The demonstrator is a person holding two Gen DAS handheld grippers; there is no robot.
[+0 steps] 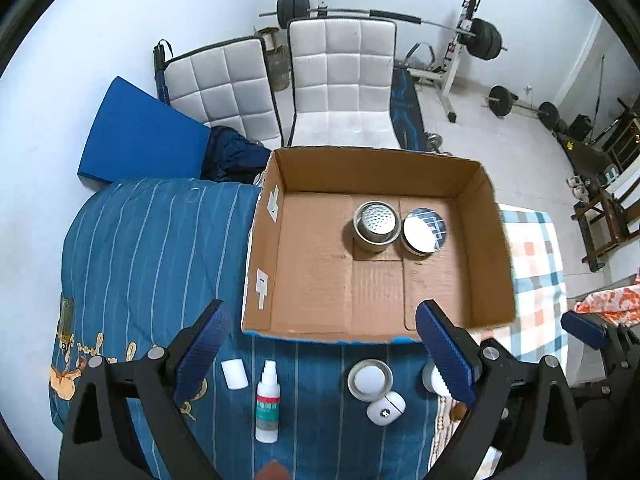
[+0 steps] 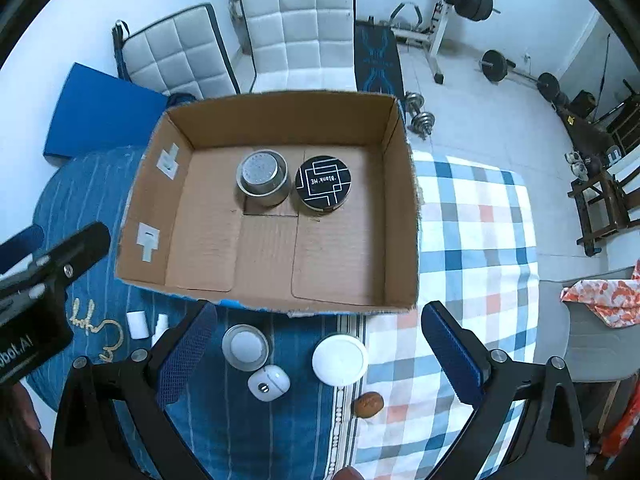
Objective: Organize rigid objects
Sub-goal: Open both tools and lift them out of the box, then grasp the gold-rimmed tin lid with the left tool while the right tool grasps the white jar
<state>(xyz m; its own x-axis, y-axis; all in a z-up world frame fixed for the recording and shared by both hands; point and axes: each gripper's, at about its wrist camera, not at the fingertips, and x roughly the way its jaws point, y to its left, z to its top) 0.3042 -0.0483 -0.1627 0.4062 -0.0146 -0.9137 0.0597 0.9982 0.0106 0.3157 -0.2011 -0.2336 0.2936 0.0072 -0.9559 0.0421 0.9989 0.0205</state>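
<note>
We see the box (image 2: 276,208) open on the bed, and inside it, toward the far wall, a steel cup (image 2: 262,178) with a perforated bottom stands just beside a black tin (image 2: 323,182); the two look to be touching or nearly so. The tin's lid reads "Blank ME" in white among angular lines.

On the blue striped cover in front of the box we find a small jar (image 2: 246,347), a white earbud case (image 2: 269,382), a white lid (image 2: 340,359), a brown oval piece (image 2: 368,403), a white cap (image 1: 234,374) and a spray bottle (image 1: 267,402) with a green and red label whose writing we cannot read.

Our left gripper (image 1: 324,360) hangs wide open above these items, holding nothing. Our right gripper (image 2: 320,354) is equally wide open and empty, over the jar and lid. The left gripper's body bears "AI".
</note>
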